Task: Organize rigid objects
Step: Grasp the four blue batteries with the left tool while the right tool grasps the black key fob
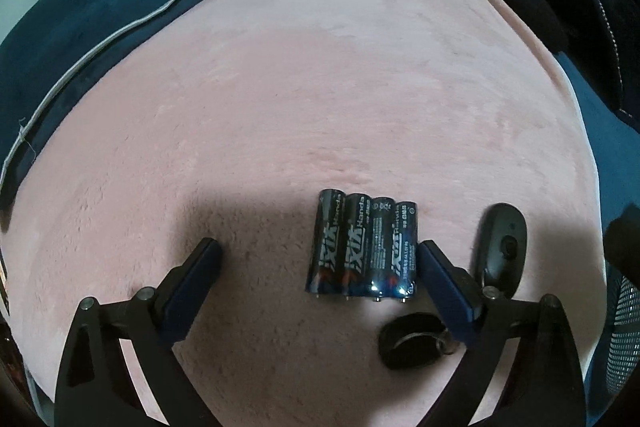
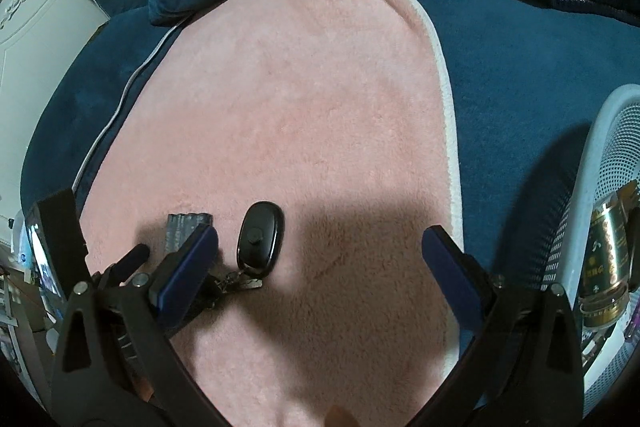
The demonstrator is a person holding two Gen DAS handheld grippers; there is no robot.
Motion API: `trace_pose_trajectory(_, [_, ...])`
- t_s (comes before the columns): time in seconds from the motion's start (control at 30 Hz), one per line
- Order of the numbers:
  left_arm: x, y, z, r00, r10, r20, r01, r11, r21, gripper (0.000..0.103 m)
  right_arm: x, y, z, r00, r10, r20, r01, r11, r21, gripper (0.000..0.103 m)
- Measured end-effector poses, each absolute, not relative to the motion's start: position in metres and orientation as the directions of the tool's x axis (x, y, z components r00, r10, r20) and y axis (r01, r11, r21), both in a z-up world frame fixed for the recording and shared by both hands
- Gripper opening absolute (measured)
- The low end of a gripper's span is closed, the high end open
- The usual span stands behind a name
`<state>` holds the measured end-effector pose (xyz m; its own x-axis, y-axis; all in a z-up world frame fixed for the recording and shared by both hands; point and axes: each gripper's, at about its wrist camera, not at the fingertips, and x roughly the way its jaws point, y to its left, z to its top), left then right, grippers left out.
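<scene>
1. Batteries (image 1: pixel 362 247), four in a shrink-wrapped pack, lie flat on the pink towel (image 1: pixel 280 107), near the left gripper (image 1: pixel 320 251) and right of its centre line.
2. Its fingers are spread wide and hold nothing; the right-hand fingertip (image 1: pixel 430 255) sits just beside the pack's right edge, so the pack looks like the next thing to be picked, though the grasp is not yet centred.
3. A black key fob (image 1: pixel 502 247) lies just right of the pack, with a second dark fob on a ring (image 1: pixel 412 345) nearer the camera; both wait loose on the towel, probably for sorting.
4. Over bare towel the right gripper (image 2: pixel 320 247) hovers with fingers wide apart and empty, likely keeping clear.
5. A white perforated basket (image 2: pixel 600 167) stands at the far right on the blue blanket (image 2: pixel 520 67), already holding a gold can (image 2: pixel 606 259); it seems to be the destination.
</scene>
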<state>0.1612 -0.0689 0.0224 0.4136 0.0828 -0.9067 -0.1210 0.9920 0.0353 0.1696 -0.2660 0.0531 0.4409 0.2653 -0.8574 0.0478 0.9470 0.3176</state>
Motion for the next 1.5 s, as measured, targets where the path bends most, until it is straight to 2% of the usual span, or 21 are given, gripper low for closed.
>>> trace_pose_trajectory(0.17, [0.181,-0.076,0.014,0.342,0.093,-0.935,-0.115,0.992,0.056,0.101,0.169,-0.264,0.053,0.442,0.267,-0.856,0.048,0.946,0.320,0.103])
trace_pose_trajectory(0.33, [0.189,-0.068,0.016,0.311,0.032,-0.950,-0.101,0.995,0.000,0.099,0.168,-0.265,0.052,0.440,0.273,-0.855,0.047,0.944,0.326,0.103])
trace_pose_trajectory(0.43, [0.182,-0.063,0.022,0.339,0.026,-0.941,-0.086,0.996,-0.003,0.082,0.169,-0.265,0.052,0.441,0.275,-0.854,0.042,0.945,0.325,0.103])
trace_pose_trajectory(0.47, [0.177,-0.061,0.027,0.354,0.031,-0.935,-0.083,0.997,0.001,0.065,0.169,-0.264,0.052,0.441,0.275,-0.854,0.040,0.945,0.325,0.103])
trace_pose_trajectory(0.5, [0.172,-0.059,0.032,0.371,0.029,-0.928,-0.083,0.997,-0.002,0.053,0.168,-0.263,0.052,0.437,0.277,-0.855,0.038,0.945,0.326,0.103])
trace_pose_trajectory(0.67, [0.154,-0.041,0.034,0.382,-0.021,-0.924,-0.099,0.993,-0.064,0.053,0.167,-0.255,0.052,0.436,0.297,-0.850,0.009,0.943,0.334,0.103])
trace_pose_trajectory(1.0, [0.161,-0.044,0.025,0.388,-0.035,-0.921,-0.087,0.993,-0.074,0.053,0.182,-0.217,0.035,0.383,0.306,-0.872,-0.100,0.952,0.291,0.101])
trace_pose_trajectory(1.2, [0.161,-0.042,0.022,0.389,-0.038,-0.920,-0.070,0.995,-0.071,0.054,0.189,-0.203,0.021,0.352,0.291,-0.890,-0.109,0.957,0.269,0.089])
trace_pose_trajectory(1.23, [0.160,-0.043,0.021,0.392,-0.037,-0.919,-0.067,0.995,-0.069,0.054,0.190,-0.202,0.020,0.349,0.296,-0.889,-0.114,0.955,0.274,0.082])
trace_pose_trajectory(1.27, [0.163,-0.044,0.021,0.393,-0.037,-0.919,-0.067,0.995,-0.069,0.054,0.191,-0.201,0.019,0.340,0.285,-0.896,-0.112,0.959,0.262,0.070])
trace_pose_trajectory(1.37, [0.163,-0.044,0.021,0.392,-0.040,-0.919,-0.070,0.995,-0.073,0.054,0.189,-0.200,0.018,0.345,0.227,-0.911,-0.110,0.973,0.201,0.048])
trace_pose_trajectory(1.5, [0.162,-0.044,0.021,0.392,-0.037,-0.919,-0.067,0.995,-0.068,0.054,0.188,-0.204,0.021,0.356,0.244,-0.902,-0.108,0.969,0.220,0.040])
